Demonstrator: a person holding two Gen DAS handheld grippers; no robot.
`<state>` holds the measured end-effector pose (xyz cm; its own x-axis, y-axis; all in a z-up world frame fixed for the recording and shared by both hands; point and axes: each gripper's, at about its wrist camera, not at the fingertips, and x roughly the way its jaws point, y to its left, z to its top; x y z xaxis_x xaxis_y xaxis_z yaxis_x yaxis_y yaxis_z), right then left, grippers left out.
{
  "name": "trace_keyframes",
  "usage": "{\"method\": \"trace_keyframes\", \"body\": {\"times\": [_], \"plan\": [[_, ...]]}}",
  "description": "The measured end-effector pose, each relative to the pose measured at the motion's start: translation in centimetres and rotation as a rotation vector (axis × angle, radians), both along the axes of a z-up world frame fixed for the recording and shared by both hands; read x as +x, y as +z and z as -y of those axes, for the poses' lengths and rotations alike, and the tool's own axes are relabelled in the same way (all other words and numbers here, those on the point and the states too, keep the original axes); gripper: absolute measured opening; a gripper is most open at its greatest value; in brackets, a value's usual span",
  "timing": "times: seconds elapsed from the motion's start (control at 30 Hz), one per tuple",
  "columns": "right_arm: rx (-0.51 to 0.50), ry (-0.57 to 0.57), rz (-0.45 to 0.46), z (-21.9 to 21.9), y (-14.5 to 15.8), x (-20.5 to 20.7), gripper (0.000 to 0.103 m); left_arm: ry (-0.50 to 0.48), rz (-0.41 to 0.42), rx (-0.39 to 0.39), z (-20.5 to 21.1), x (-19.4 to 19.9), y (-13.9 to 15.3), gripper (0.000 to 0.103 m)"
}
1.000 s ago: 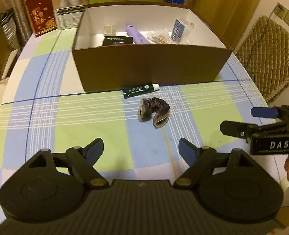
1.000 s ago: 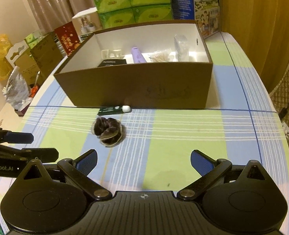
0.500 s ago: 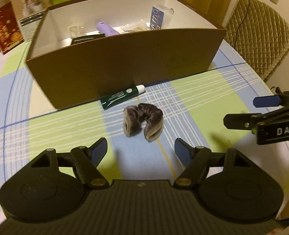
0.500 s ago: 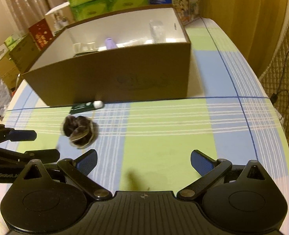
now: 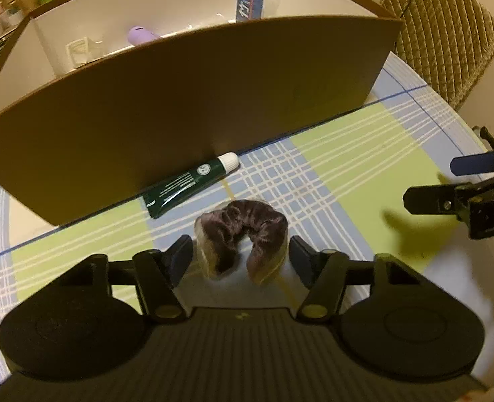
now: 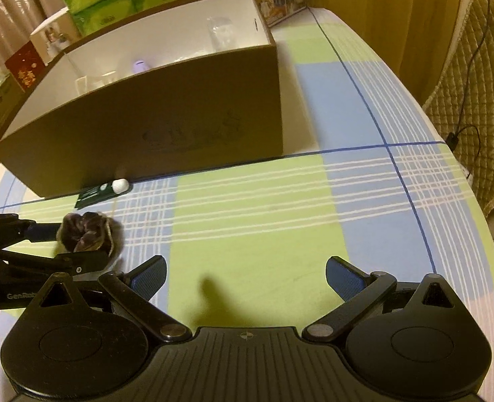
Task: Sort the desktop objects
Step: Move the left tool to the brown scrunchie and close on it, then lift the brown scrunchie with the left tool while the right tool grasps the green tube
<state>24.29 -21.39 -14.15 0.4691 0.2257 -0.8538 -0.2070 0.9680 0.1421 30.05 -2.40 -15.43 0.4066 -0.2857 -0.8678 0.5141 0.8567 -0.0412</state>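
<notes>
1. Left wrist view showed the table (image 5: 364,154) first, spread with a green, blue and white checked cloth, its rounded edge curving away on the right.
2. The brown cardboard box (image 5: 186,100) stood on it, its long front wall running across the middle of the table; a purple tube, a clear case and other small things lay inside.
3. The left gripper (image 5: 240,256) was tipped steeply down over the cloth, its jaws closing, with the scrunchie between the two blue pads. I could see a little gap on each side, so the pads did not look to be pressing yet.
4. The right gripper (image 6: 245,276) hung over bare cloth nearer the table's right edge, fingers wide apart and nothing between them.
5. The green tube (image 5: 188,186) lay against the foot of the box's front wall, its long axis nearly along that wall, white cap toward the right.
6. The dark purple scrunchie (image 5: 243,231) lay just in front of the tube, toward the near edge. It was bent in a horseshoe, arch toward the box, both ends pointing back at the gripper.
7. I took the step to be grasping the scrunchie. Next, I judged, the jaws needed to squeeze the soft arch firmly, then lift clear of the tall wall before dropping it in the box.
</notes>
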Motion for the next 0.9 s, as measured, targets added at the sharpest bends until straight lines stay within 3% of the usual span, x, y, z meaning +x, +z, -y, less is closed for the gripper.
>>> {"method": "trace_keyframes", "body": {"times": [0.13, 0.27, 0.47, 0.7, 0.9], "plan": [[-0.002, 0.003, -0.005, -0.4, -0.3, 0.3, 0.099, -0.023, 0.017, -0.015, 0.0, -0.1, -0.3, 0.041], [0.005, 0.024, -0.008, -1.0, -0.5, 0.4, 0.099, -0.022, 0.049, -0.021, -0.9, -0.7, 0.0, 0.018], [0.019, 0.102, 0.0, -3.2, -0.6, 0.4, 0.099, 0.067, 0.081, 0.024, -4.7, -1.6, 0.6, 0.016], [0.068, 0.223, 0.034, -7.1, -0.6, 0.8, 0.099, 0.307, 0.078, 0.059, -12.3, -1.7, 1.3, 0.016], [0.075, 0.358, 0.093, -10.9, -1.6, 1.3, 0.099, 0.483, 0.042, 0.041, -17.7, -1.3, 1.6, 0.016]]}}
